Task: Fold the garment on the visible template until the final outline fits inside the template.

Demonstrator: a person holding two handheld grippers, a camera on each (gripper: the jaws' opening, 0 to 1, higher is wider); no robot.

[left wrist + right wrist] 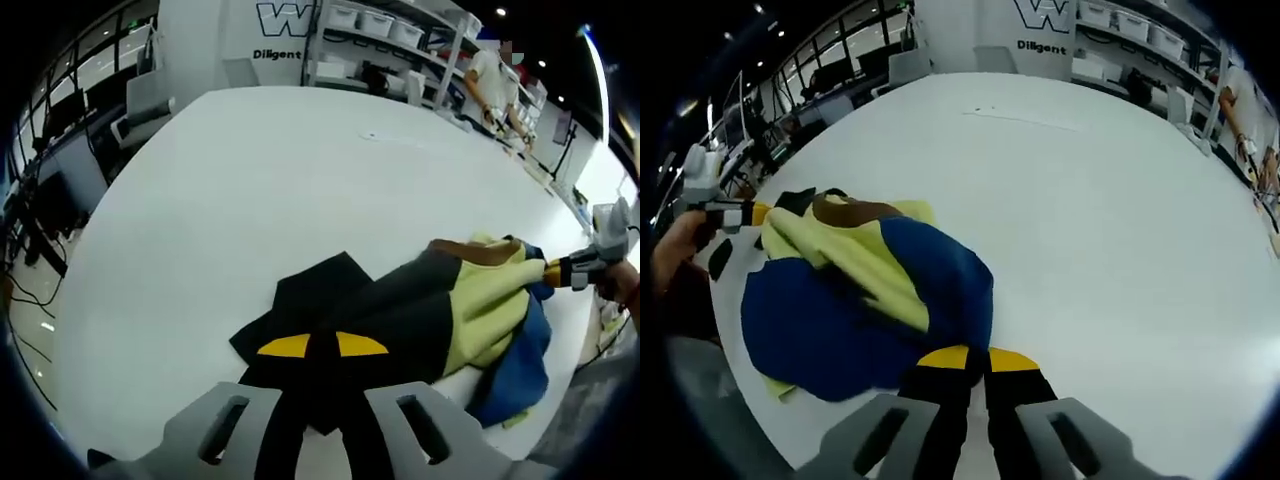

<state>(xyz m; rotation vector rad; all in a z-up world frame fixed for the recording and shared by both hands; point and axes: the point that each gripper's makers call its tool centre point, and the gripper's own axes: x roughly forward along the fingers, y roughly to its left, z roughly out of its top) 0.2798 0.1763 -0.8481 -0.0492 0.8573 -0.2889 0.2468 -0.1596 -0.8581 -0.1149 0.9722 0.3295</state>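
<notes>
Left gripper view: crumpled yellow, blue, dark-grey and brown fabric garment (470,300) lay bunched on the white tabletop (260,200), its outline lost in folds. Left tool (322,350) was closed on its dark edge. Right gripper view: right tool (978,362) was closed on the blue hem.

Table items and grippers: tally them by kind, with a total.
Garment: 1
Grippers: 2, left gripper and right gripper
White table: 1
Total: 4
</notes>
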